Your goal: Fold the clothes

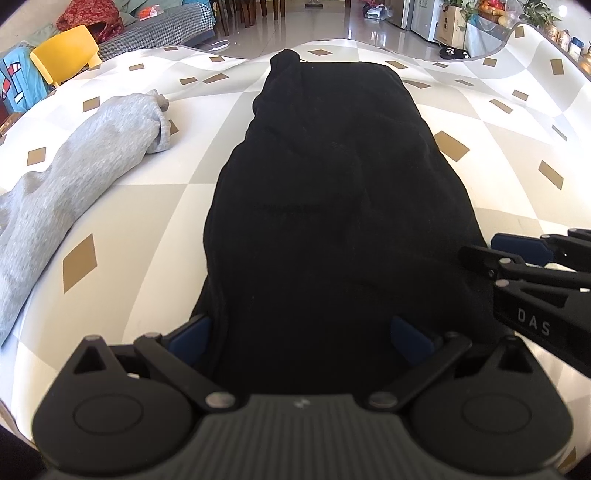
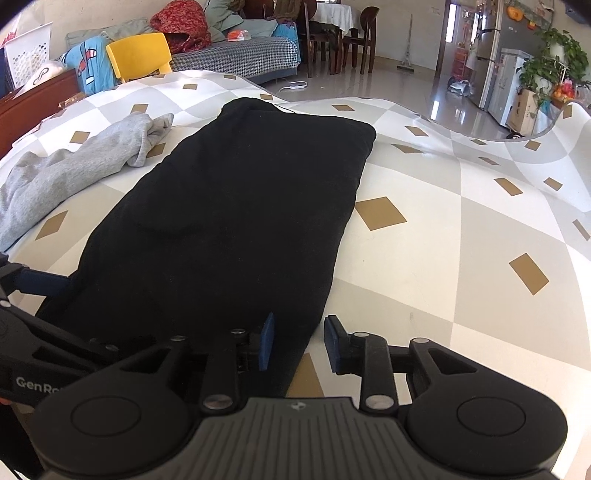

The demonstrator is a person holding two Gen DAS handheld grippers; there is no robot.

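Tongs: left tongs (image 1: 301, 334) splayed around black garment (image 1: 332, 203), seemingly unclamped; right tongs (image 2: 301, 341) released at its edge.

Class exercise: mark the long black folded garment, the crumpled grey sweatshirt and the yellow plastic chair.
Long black folded garment (image 2: 236, 206): right wrist view, middle of its top surface.
Crumpled grey sweatshirt (image 1: 92, 147): left wrist view, middle of its sleeve.
Yellow plastic chair (image 2: 138, 53): right wrist view, centre of its backrest.

1. A yellow chair (image 2: 142, 55) stands at the far edge of the checked desk (image 2: 461, 229).
2. Behind the yellow chair, a houndstooth sofa (image 2: 240, 57) carries a red bag (image 2: 183, 24).
3. Right of the sofa stand dark dining chairs (image 2: 354, 37).
4. Far right of the yellow chair, a potted plant (image 2: 557, 59) stands beside a fridge (image 2: 491, 55).
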